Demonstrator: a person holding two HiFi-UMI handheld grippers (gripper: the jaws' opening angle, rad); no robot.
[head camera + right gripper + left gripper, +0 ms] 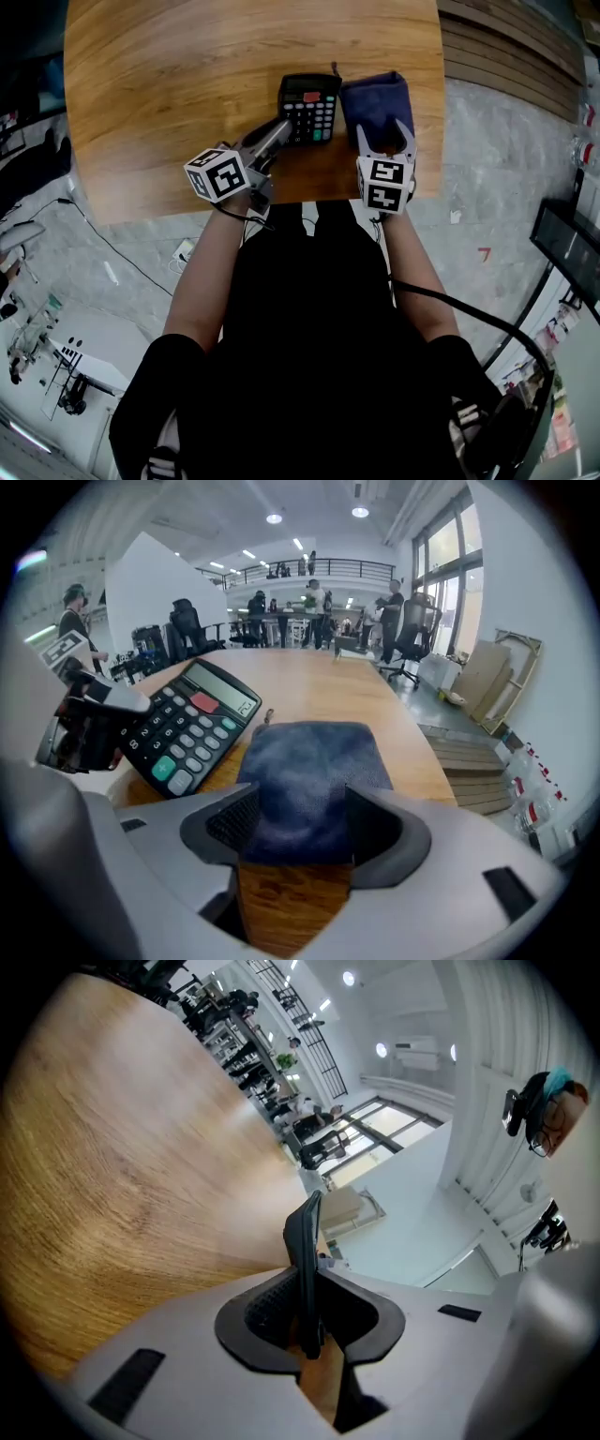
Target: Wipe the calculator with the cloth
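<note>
1. The left gripper [280, 128] is closed tightly on the near left corner of the calculator [310, 105]. In the left gripper view the thin black edge of the calculator [305, 1241] is seen clamped upright between the two pads, with no gap left. This grip is judged to be there so that the calculator is steadied and cannot slide on the table [159, 94] when it is rubbed.

2. The calculator is placed near the front edge of the table, just left of the cloth [375, 101], and the two are close to touching. In the right gripper view its near left corner appears to be raised a little by the left gripper [89, 726], so that the key face is tilted towards the cloth side.

3. The calculator [187, 726] is black, with a pale display at the far end, rows of dark keys, one red key and one green key. No dirt or smears can be made out on it.

4. The dark blue cloth [314, 761] is laid folded on the wood, and none of it is yet on the calculator, so the wiping is judged not to have begun.

5. The right gripper [385, 142] is set over the cloth's near end. Its jaws are partly closed, and the cloth is bunched between both pads [239, 822], apparently taken hold of for carrying across to the keys.
</note>
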